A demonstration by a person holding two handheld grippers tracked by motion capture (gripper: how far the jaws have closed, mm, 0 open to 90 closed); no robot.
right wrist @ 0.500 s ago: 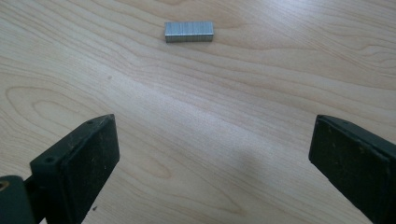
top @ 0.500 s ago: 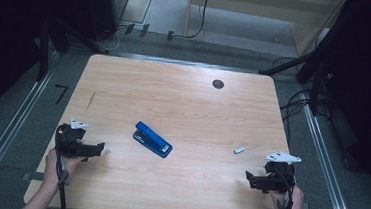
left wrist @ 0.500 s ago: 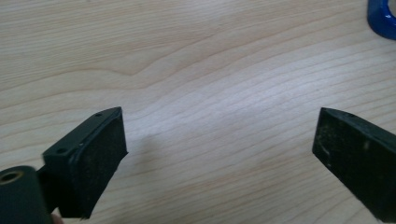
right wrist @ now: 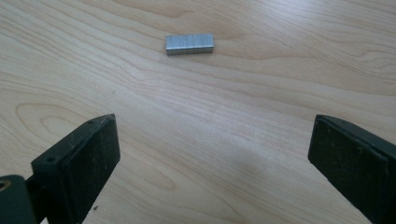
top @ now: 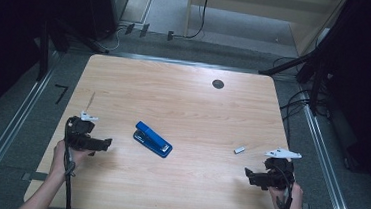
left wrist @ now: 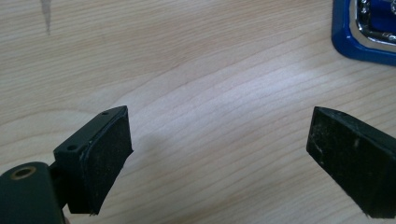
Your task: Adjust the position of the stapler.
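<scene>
A blue stapler [top: 153, 139] lies on the wooden table [top: 183, 104], a little left of the middle; its corner [left wrist: 364, 32] shows at the top right of the left gripper view. A small silver strip of staples [top: 239, 150] rests to its right, also seen ahead of the jaws in the right gripper view [right wrist: 189, 44]. My left gripper [top: 105, 143] sits low at the front left, pointing at the stapler, open and empty [left wrist: 219, 158]. My right gripper [top: 247, 175] is at the front right, open and empty [right wrist: 215, 172], with the staples a short way beyond it.
A round dark hole [top: 218, 84] sits in the tabletop at the back right. A thin grey streak [top: 91, 99] marks the wood near the left edge. Metal rails [top: 11, 126] run along both sides, with cables on the floor behind.
</scene>
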